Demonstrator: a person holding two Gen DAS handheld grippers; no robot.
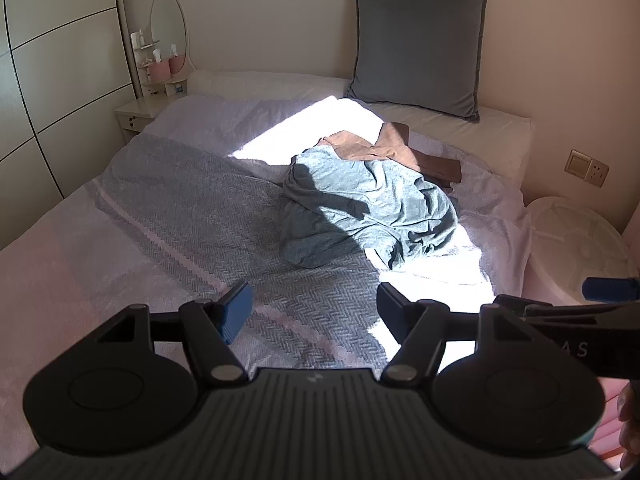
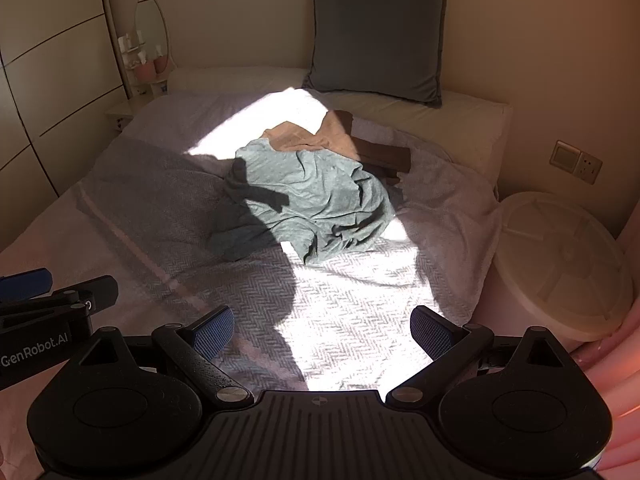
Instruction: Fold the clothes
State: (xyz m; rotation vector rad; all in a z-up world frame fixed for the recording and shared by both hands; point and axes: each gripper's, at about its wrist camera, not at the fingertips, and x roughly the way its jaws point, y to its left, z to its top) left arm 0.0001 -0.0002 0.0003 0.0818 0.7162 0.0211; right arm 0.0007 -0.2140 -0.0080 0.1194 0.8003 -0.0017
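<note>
While the left wrist cam is looking down over the bed (image 1: 168, 216), the left gripper (image 1: 316, 312) is hanging above the herringbone blanket with its blue-padded tongs spread wide and nothing sitting between them. A crumpled grey-green shirt (image 1: 372, 208) is lying in a heap near the middle of the bed, well apart from the tongs, half in a bright patch of sun and half in shadow. A brown garment (image 1: 380, 144) is poking out from behind it, touching its far edge, and something darker brown is lying just past that, can't really tell what it is. A grey pillow (image 1: 418, 48) is leaning upright against the wall at the head of the bed, an oval mirror (image 1: 168, 32) is standing on the nightstand off to the left, and a round white lidded bin (image 1: 576, 236) is sitting beside the bed on the right. The right gripper (image 1: 608, 300) is peeking in at the right edge here. Over on the right wrist cam, that right gripper (image 2: 322, 332) is also hovering over the blanket, tongs wide and holding nothing, with the shirt (image 2: 316, 200) lying further up the bed, not touching it. The left gripper (image 2: 48, 296) is showing at the left edge, the bin (image 2: 560, 264) is sitting close by on the right, and the pillow (image 2: 378, 32) is propped at the back.
</note>
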